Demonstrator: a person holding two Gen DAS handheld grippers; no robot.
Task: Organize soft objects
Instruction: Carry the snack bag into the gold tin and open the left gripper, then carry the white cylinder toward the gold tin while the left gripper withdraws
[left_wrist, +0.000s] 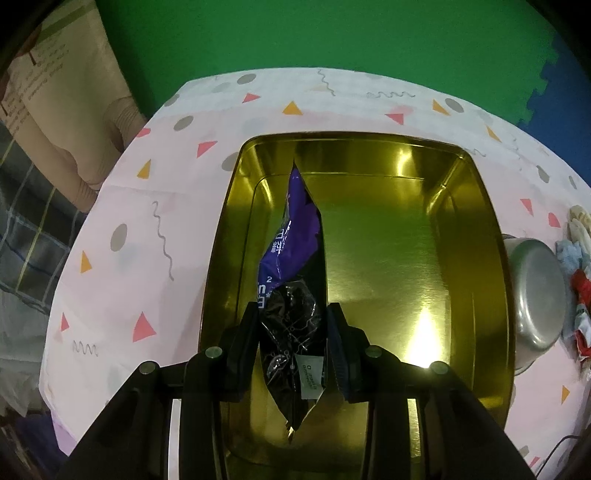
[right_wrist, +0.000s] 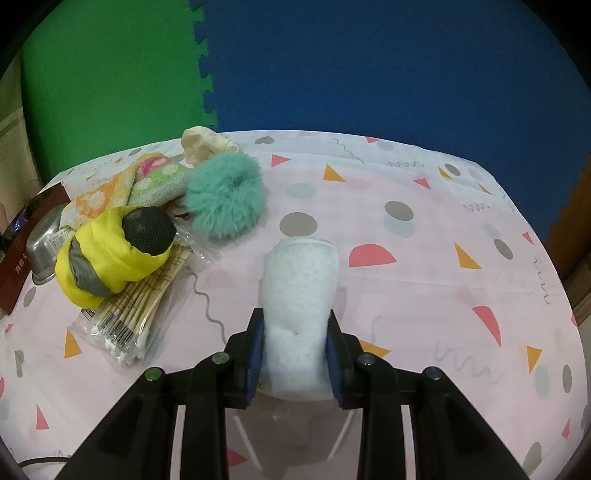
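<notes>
In the left wrist view my left gripper (left_wrist: 291, 325) is shut on a purple and black foil snack bag (left_wrist: 295, 240), held edge-on over the gold metal tray (left_wrist: 388, 258). In the right wrist view my right gripper (right_wrist: 295, 332) is shut on a white fluffy rolled cloth (right_wrist: 301, 280), just above the pink patterned tablecloth (right_wrist: 424, 258). To its left lie a teal fuzzy scrunchie (right_wrist: 225, 195), a yellow cloth bundle with a black mesh end (right_wrist: 114, 254), a rolled green, pink and orange towel (right_wrist: 144, 184) and a cream soft item (right_wrist: 203, 144).
A steel bowl (left_wrist: 535, 291) stands right of the tray, with coloured cloths (left_wrist: 576, 277) beyond it. A pack of cotton swabs (right_wrist: 129, 317) lies under the yellow bundle. A dark red box (right_wrist: 22, 251) and the steel bowl (right_wrist: 44, 243) sit at the table's left edge.
</notes>
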